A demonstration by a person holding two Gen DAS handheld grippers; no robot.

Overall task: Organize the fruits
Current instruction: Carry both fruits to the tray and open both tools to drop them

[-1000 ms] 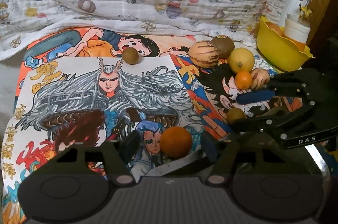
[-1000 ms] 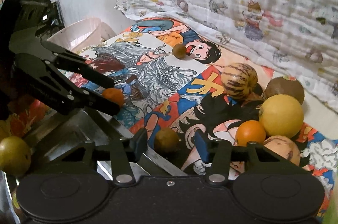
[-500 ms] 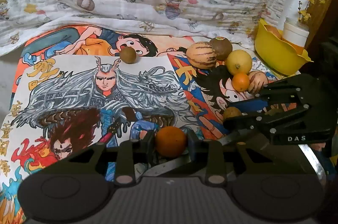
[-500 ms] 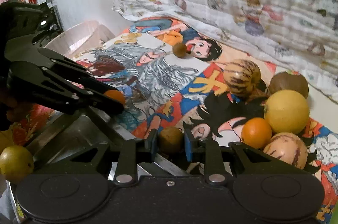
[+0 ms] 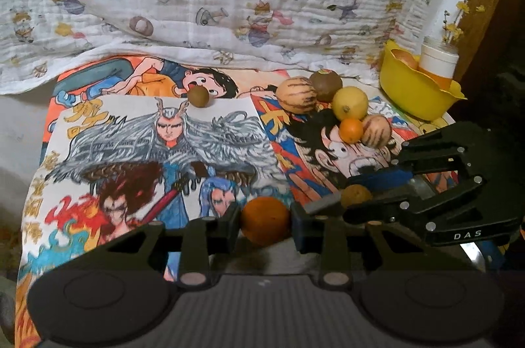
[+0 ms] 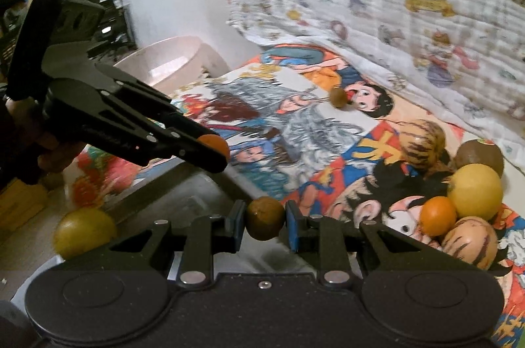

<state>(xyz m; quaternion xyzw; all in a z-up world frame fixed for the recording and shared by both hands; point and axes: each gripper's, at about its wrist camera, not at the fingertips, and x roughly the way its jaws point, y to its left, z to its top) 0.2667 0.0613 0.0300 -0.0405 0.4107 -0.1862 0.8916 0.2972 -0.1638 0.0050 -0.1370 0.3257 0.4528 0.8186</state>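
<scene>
Both grippers have just closed: left gripper pinches a small round orange fruit, right gripper a brownish round fruit. Beyond their fingertips, six loose fruits remain unsorted.

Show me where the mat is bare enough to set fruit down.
The dragon-drawing area is free, bordered by the lone brown fruit behind and the striped melon on the right. The far right is crowded: clustered fruit around the lemon, then the yellow bowl.

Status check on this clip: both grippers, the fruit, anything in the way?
Left gripper clamped on orange fruit. Right gripper clamped on small brown fruit. Fruit pile beside yellow bowl. Nothing blocking.
</scene>
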